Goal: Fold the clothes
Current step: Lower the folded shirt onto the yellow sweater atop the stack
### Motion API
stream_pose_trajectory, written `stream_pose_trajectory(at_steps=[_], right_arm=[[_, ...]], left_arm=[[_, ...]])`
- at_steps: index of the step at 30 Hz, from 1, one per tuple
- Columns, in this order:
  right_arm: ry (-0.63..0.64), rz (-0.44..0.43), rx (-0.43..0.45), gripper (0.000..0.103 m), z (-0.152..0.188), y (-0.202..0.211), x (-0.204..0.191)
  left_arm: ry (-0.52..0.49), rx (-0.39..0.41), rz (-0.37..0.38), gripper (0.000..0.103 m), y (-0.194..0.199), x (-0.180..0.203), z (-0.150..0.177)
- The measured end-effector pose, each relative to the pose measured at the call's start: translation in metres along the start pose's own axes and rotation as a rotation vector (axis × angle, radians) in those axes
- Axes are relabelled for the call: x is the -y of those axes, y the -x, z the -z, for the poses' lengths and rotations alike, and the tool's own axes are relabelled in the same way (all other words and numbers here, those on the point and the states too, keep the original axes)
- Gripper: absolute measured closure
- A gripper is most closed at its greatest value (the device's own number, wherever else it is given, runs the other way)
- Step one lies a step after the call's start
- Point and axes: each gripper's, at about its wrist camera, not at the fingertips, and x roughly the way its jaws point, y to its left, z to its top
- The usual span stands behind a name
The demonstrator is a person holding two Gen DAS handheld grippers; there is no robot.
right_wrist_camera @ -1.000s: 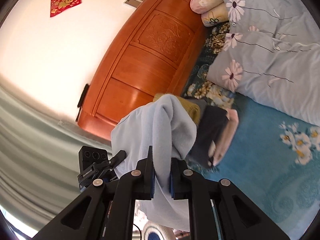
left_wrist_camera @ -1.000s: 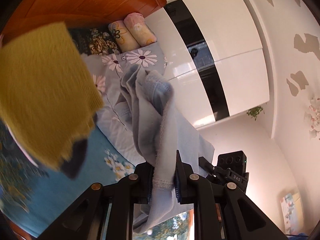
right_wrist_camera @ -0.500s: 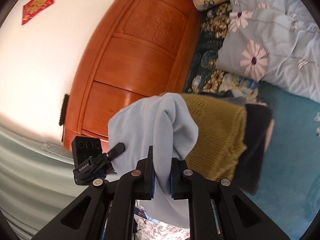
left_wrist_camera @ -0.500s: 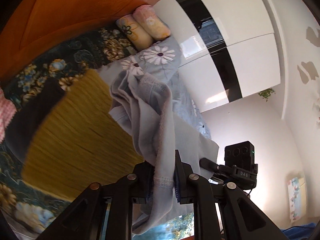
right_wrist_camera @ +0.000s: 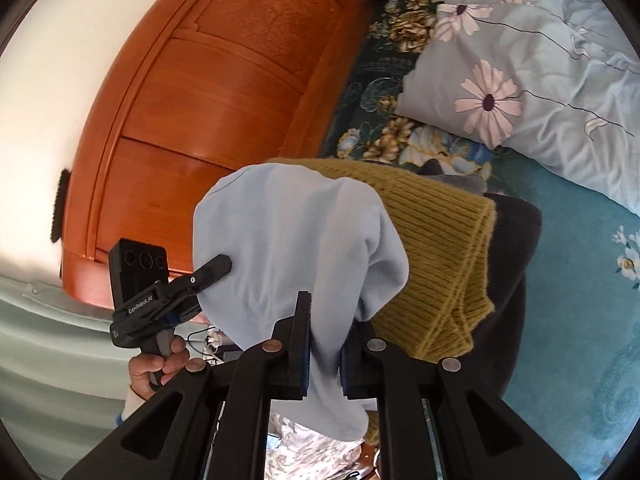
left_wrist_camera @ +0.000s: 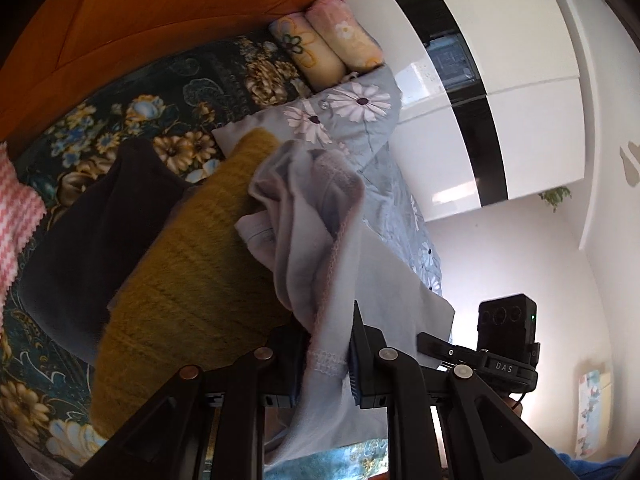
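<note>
The bed (right_wrist_camera: 580, 280) fills most of the room, its teal flowered sheet running up to a carved wooden headboard (right_wrist_camera: 224, 92). A grey quilt (right_wrist_camera: 540, 60) with big daisies lies bunched along the far side, two rolled pillows (left_wrist_camera: 324, 40) beyond it against the headboard. On the sheet sits a stack of folded clothes: a mustard sweater (right_wrist_camera: 436, 248) on top, a dark garment (left_wrist_camera: 92, 248) under it (something pink-and-white pokes out at the edge). Over that stack hangs the pale blue garment (right_wrist_camera: 296, 248), stretched between the two tools. The left gripper (left_wrist_camera: 326, 360) is clamped on its lace-trimmed hem, and the right gripper (right_wrist_camera: 324, 354) pinches another fold of the same cloth. A hand (right_wrist_camera: 160, 368) grips the left tool's handle.
</note>
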Motion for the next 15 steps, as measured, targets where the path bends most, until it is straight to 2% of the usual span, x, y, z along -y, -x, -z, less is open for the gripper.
stream_pose_trajectory(at_steps=[8, 15], right_arm=[[-0.048, 0.051, 0.000, 0.091, -0.005, -0.006, 0.021], [-0.031, 0.070, -0.023, 0.090, -0.007, -0.008, 0.020]], left_arm=[[0.082, -0.012, -0.037, 0.081, -0.013, -0.033, 0.006], [0.076, -0.017, -0.054, 0.079, -0.011, -0.032, 0.005]])
